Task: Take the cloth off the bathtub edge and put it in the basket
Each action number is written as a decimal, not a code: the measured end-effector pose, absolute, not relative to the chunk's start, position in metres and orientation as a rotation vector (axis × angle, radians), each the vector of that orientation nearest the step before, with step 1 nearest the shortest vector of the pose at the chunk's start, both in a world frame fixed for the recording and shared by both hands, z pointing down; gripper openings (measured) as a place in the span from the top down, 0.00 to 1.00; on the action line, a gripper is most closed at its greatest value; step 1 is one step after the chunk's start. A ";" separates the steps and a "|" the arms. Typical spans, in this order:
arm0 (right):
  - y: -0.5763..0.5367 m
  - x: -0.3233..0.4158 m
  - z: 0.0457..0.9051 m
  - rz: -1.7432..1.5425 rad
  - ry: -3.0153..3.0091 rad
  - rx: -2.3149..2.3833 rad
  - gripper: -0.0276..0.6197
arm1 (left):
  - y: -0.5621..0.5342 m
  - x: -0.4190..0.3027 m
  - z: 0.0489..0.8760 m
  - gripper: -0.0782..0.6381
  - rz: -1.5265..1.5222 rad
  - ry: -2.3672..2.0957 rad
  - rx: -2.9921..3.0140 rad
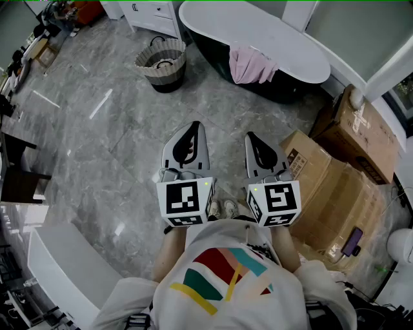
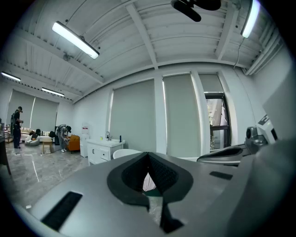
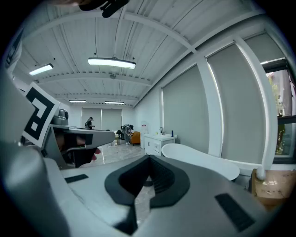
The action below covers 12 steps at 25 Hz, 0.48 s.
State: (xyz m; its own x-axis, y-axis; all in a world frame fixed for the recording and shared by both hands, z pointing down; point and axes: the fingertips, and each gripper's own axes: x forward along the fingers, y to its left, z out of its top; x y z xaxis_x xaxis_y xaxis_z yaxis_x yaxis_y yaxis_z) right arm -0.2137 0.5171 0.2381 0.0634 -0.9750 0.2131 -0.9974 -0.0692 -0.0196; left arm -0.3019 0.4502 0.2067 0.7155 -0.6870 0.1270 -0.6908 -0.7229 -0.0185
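Over the rim of the bathtub [image 1: 284, 48], on the side facing the person, a pink cloth [image 1: 251, 64] hangs draped down the dark outer wall. The woven basket [image 1: 161, 62] stands on the grey marbled floor [image 1: 97, 142] to the tub's left, near its end and well apart from the cloth.

Only the head view takes in the whole layout. It shows the left gripper [image 1: 193, 126] and the right gripper [image 1: 251, 136] held side by side in front of the person's chest, both aimed toward the tub and well short of it. Cardboard boxes [image 1: 335, 193] are stacked at the right, and a white cabinet [image 1: 155, 14] sits beyond the basket.

The left gripper view shows its jaws pressed together with nothing held. A sliver of the pink cloth shows through the small opening behind the tips, far off. That view also reveals distant people [image 2: 62, 136] by an orange seat [image 2: 74, 142], which the head view misses.

The right gripper view likewise shows its jaws together and empty. It takes in the tub's long white rim from the side, and the left gripper's handle with fingers [image 3: 95, 155] wrapped on it.

Black-and-white square markers cover both cubes. Print on the nearest box is too small to read.
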 end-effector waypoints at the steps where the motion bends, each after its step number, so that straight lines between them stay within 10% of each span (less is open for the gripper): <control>1: 0.517 -0.214 0.237 0.245 -2.044 2.190 0.94 | 0.450 -0.301 0.207 0.87 0.197 -1.155 2.882; 12: 0.515 -0.211 0.237 0.228 -2.028 2.192 0.94 | 0.450 -0.297 0.207 0.87 0.215 -1.131 2.917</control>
State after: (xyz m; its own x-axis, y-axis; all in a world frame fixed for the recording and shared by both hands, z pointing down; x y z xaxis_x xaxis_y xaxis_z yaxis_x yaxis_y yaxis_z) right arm -0.2111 0.5147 0.2366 0.0761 -0.9747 0.2100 -0.9970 -0.0768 0.0044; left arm -0.2974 0.4504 0.2066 0.7303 -0.6708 0.1294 -0.6715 -0.7397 -0.0443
